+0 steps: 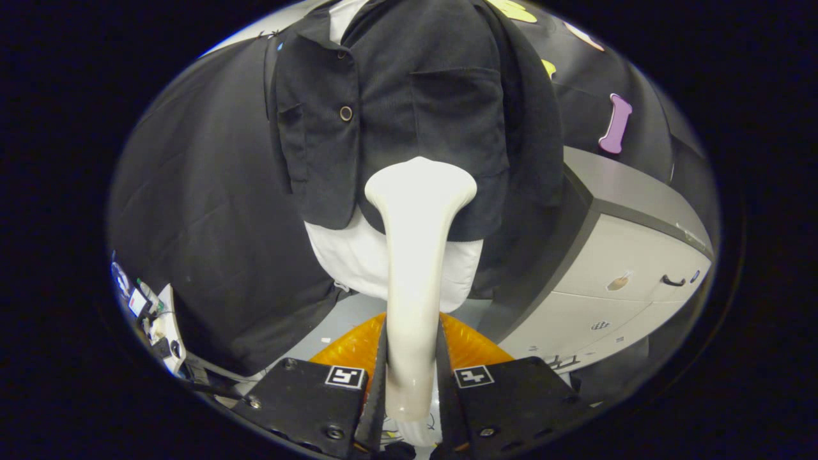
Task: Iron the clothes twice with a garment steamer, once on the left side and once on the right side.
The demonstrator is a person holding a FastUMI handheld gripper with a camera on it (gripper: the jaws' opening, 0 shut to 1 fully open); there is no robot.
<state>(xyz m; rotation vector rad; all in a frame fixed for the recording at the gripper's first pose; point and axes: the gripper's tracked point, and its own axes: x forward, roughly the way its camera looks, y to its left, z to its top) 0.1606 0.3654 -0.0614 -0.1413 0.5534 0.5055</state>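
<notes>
Two fingers of my gripper (412, 383) are pinched on the smooth white plastic handle of the garment steamer (414, 255), one finger on each side of the handle, both pressing against it. The steamer's long axis runs straight ahead from between the fingers, and its flared flat head points forward at the clothes. The head sits over the lower hem of the dark short-sleeved shirt with a chest pocket and round buttons (409, 102); I cannot tell whether it touches the cloth.

The shirt hangs upright on a white padded torso form (348, 252), whose pale lower part shows beneath the hem on both sides of the handle. Just beyond the fingers, below the handle, lies an orange ribbed translucent object (470, 345), resting on a pale grey floor (348, 313).

To the right of the shirt stands a light grey cabinet with a dark edge and small dark drawer handles (632, 255). Black cloth (204, 211) hangs behind and left of the form as the booth's wall. Low at the left, past the cloth's edge, sits a cluster of small white and dark equipment (156, 319) that I can't make out.
</notes>
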